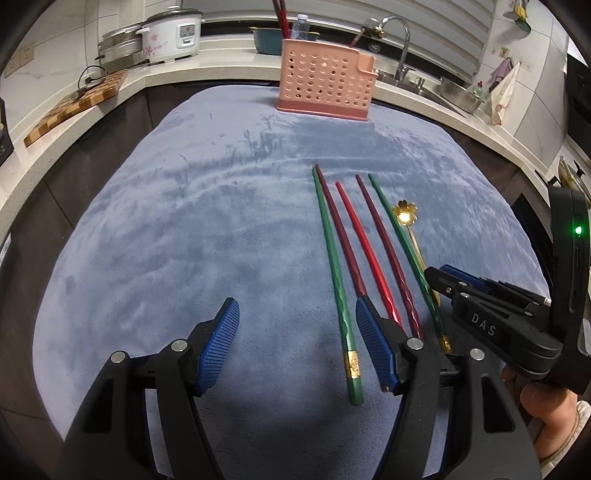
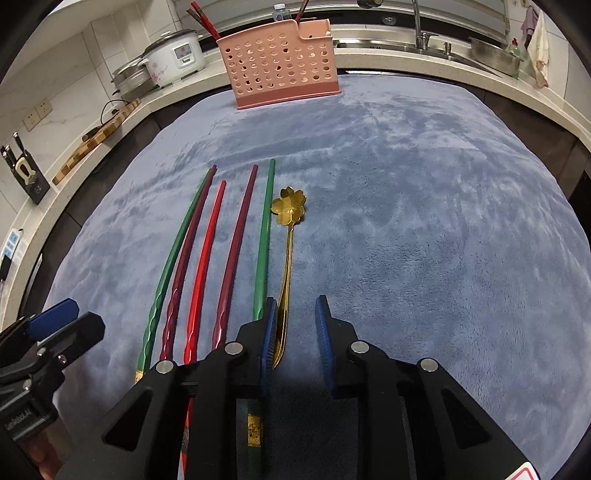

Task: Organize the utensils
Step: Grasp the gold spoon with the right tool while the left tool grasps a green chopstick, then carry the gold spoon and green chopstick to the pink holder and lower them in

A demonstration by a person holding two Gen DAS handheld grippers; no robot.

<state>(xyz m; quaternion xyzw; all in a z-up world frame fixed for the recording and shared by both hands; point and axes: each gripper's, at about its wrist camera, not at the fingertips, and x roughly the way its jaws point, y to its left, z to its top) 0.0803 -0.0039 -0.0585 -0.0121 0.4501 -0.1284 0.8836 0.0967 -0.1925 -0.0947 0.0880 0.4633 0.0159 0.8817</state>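
Several chopsticks, green (image 1: pixel 334 266), dark red (image 1: pixel 384 243) and bright red (image 1: pixel 364 254), lie side by side on a blue-grey cloth (image 1: pixel 184 221). A gold flower-bowl spoon (image 2: pixel 289 236) lies to their right. My right gripper (image 2: pixel 297 299) is low over the spoon's handle end. The handle lies between the jaws against the left pad (image 2: pixel 269 332), and the right pad is apart from it, so the gripper is open. My left gripper (image 1: pixel 295 302) is open over the near ends, with the leftmost green chopstick between its fingers. At the cloth's far edge, a pink perforated holder (image 1: pixel 325 85) holds red chopsticks.
A counter runs behind the cloth with a rice cooker (image 1: pixel 173 33), a steel pot (image 1: pixel 118 48), a wooden board (image 1: pixel 74 107) and a sink with tap (image 1: pixel 402 40). A knife block (image 2: pixel 26 173) stands at the left. A hand (image 1: pixel 546 402) holds the right gripper.
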